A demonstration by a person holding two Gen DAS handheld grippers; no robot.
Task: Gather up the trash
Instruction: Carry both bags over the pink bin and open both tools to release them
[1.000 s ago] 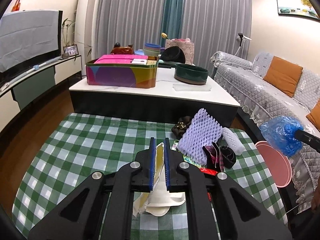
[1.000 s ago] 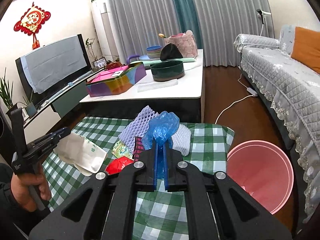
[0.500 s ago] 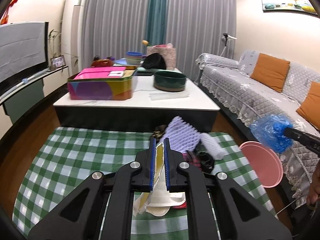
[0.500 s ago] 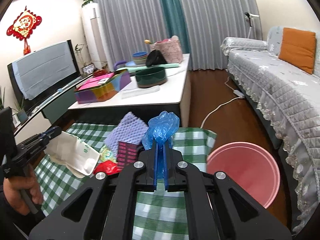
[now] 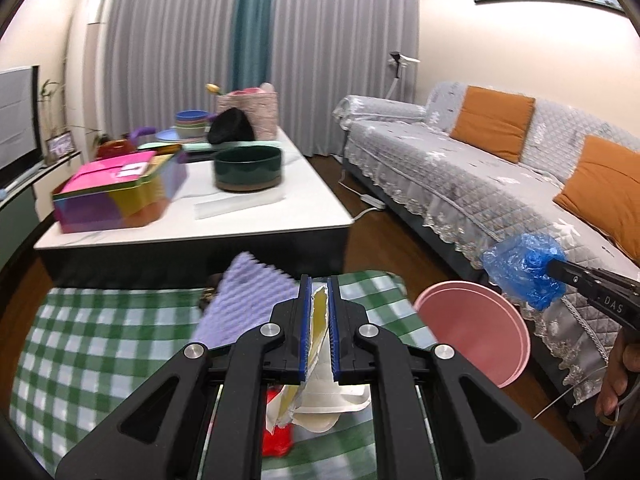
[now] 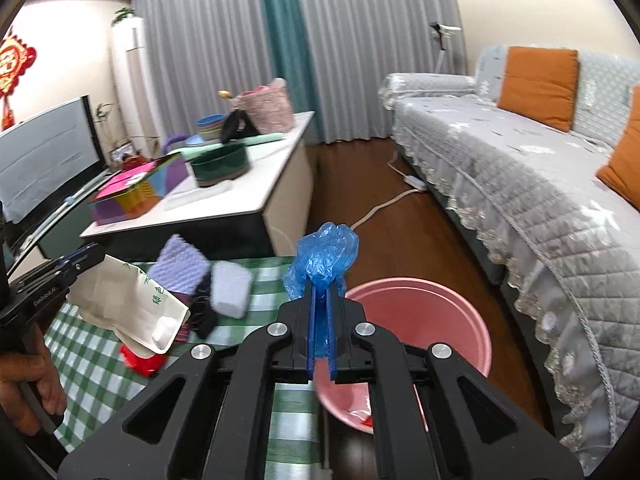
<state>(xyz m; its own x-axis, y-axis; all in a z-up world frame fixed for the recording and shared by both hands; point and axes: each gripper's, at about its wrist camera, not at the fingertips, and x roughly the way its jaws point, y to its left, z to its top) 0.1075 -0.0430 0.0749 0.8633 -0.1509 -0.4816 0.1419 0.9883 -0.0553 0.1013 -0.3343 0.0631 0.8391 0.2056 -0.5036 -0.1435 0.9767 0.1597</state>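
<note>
Blue bag (image 6: 324, 256), tool-pinched, nearer bin (image 6: 420, 320)

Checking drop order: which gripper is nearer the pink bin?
Right. The right gripper, shut on the blue plastic bag, sits at the pink bin rim. The left gripper, shut on the white paper bag, is over the checkered table, beside the bin.

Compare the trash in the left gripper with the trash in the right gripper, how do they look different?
The white paper pouch in the left gripper is flat, stiff-looking and opaque with small green print; the blue plastic bag in the right gripper is crumpled, thin and translucent. The pouch hangs wide below its jaws; the bag bunches above its own. Both are clamped and lifted.
</note>
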